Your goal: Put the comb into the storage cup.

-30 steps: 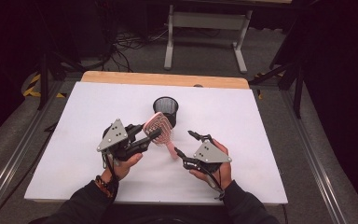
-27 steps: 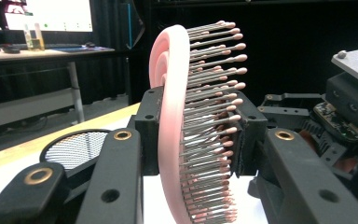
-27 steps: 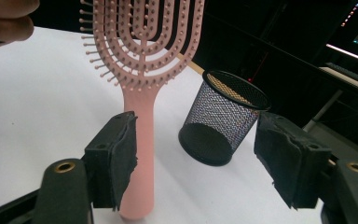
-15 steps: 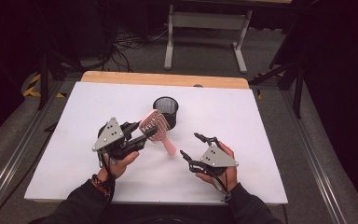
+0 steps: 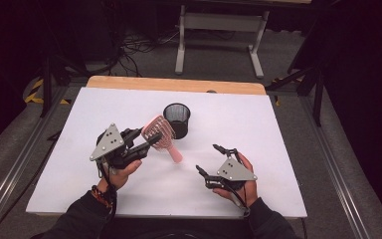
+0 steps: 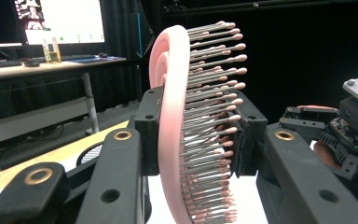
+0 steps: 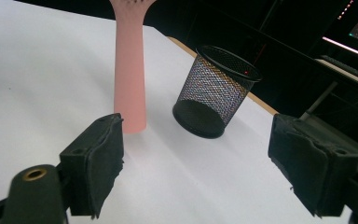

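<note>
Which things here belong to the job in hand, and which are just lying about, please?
In the job: pink hairbrush, clamped in the left gripper; black mesh cup; right gripper, open.
Lying about: white metal stand and cables on the floor beyond the table.

A lab: monitors (image 6: 56, 21), floor cables (image 5: 139, 47), dark surroundings

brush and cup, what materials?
Hairbrush: looks like matte pink plastic, smooth moulded frame; thin pins with rounded pink tips. Cup: apparently black wire mesh, see-through lattice wall with solid rim, likely metal.
</note>
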A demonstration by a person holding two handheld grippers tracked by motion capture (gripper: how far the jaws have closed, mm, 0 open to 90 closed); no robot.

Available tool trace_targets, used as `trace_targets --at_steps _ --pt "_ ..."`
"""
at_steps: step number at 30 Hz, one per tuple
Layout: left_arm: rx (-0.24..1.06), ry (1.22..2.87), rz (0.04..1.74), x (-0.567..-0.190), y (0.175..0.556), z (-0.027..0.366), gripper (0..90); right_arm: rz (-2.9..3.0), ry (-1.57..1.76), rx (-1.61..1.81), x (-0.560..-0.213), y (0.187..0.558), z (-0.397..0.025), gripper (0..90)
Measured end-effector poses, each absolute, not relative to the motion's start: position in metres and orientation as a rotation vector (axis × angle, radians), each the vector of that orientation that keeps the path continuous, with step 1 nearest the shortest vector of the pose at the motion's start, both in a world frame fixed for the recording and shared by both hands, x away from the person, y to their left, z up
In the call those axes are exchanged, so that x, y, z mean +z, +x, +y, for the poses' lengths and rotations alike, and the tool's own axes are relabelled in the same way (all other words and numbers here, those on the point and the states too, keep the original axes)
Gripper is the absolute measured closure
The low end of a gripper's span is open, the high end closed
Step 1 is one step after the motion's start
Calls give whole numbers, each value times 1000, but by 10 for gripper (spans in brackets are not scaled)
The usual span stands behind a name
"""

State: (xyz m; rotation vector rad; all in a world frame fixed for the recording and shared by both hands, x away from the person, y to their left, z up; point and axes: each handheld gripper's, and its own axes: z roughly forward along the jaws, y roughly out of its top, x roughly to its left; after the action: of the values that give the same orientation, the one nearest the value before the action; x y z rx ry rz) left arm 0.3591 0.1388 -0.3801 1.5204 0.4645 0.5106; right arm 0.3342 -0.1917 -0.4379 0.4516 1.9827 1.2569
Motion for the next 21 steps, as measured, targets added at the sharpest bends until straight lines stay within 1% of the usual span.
trace_targets --at_steps 6,12,21 --pt "510 1521 466 -378 359 143 631 1994 463 1237 -443 334 -198 159" --pt "523 1516 469 -376 359 148 631 1987 503 1246 -448 334 -206 154" --pt "540 1527 467 -369 361 157 631 1969 593 1248 -452 337 -221 105"
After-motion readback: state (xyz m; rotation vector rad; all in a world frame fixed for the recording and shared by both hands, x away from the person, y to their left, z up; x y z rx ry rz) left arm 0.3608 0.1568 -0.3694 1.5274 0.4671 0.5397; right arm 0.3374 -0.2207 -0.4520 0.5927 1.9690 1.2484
